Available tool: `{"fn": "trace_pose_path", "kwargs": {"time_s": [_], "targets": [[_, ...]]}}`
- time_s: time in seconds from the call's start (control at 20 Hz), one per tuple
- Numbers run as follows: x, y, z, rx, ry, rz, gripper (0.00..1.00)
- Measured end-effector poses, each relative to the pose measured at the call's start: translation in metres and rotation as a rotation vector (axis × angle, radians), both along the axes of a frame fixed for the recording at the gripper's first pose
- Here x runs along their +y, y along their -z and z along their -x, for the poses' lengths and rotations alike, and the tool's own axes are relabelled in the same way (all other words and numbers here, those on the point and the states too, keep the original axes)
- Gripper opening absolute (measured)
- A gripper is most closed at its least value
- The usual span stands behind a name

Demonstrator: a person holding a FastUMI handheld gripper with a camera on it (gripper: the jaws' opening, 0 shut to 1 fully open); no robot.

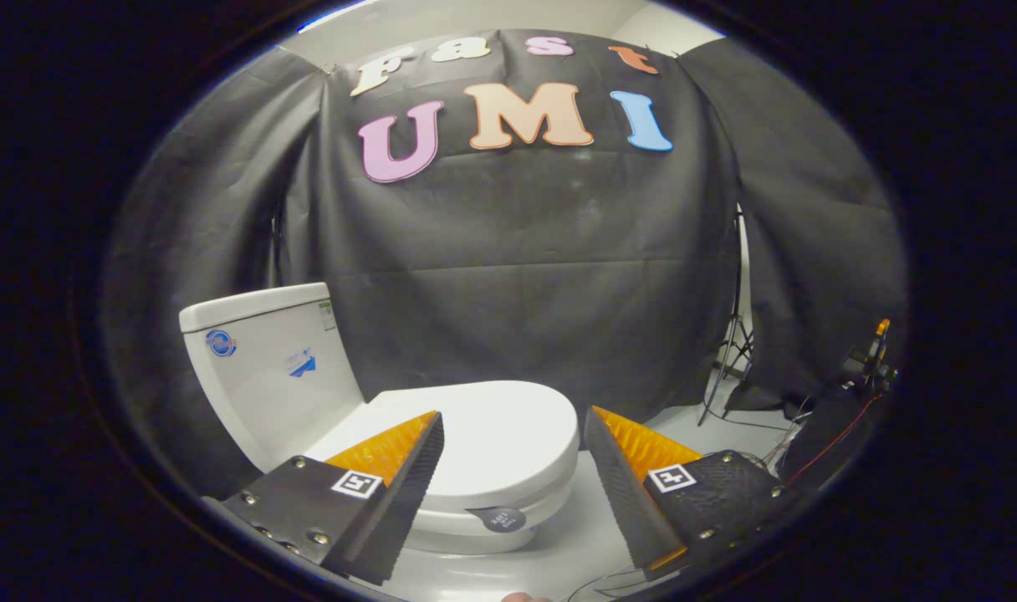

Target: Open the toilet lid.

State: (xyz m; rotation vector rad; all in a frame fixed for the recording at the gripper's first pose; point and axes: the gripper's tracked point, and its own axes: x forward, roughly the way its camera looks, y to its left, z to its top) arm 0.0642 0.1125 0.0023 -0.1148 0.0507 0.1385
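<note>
The tongs (513, 422) end in two wedge-shaped fingers (408, 493), each tapering to a point, with a finely serrated, saw-toothed gripping face along its inner edge and a ribbed panel on its upper slope. Each finger is fixed to a flat, textured mounting plate (295, 502) held by round-headed silver screws (317, 537). A small square black-and-white fiducial marker (356, 483) sits on each plate near the finger's base.

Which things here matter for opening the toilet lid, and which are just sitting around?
For the job: the closed toilet lid; the gripper, fingers open, above the lid.

Just there: the tank behind the lid; the light stand by the cloth wall; the cables on the floor.
</note>
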Motion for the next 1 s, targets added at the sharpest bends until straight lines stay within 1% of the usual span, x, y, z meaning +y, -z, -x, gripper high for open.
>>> {"fn": "trace_pose_path", "kwargs": {"time_s": [0.15, 0.3, 0.45, 0.6, 0.8, 0.85, 0.95, 1.0], "targets": [[0.008, 0.021, -0.015, 0.055, -0.005, -0.010, 1.00], [0.002, 0.050, -0.032, 0.149, 0.032, -0.045, 1.00], [-0.003, 0.084, -0.045, 0.276, 0.068, -0.155, 1.00], [-0.009, 0.112, -0.050, 0.364, 0.117, -0.245, 1.00], [-0.012, 0.137, -0.050, 0.470, 0.156, -0.381, 1.00], [-0.013, 0.143, -0.053, 0.494, 0.158, -0.417, 0.98], [-0.019, 0.156, -0.047, 0.532, 0.180, -0.468, 0.86], [-0.021, 0.162, -0.044, 0.554, 0.189, -0.492, 0.86]]}}
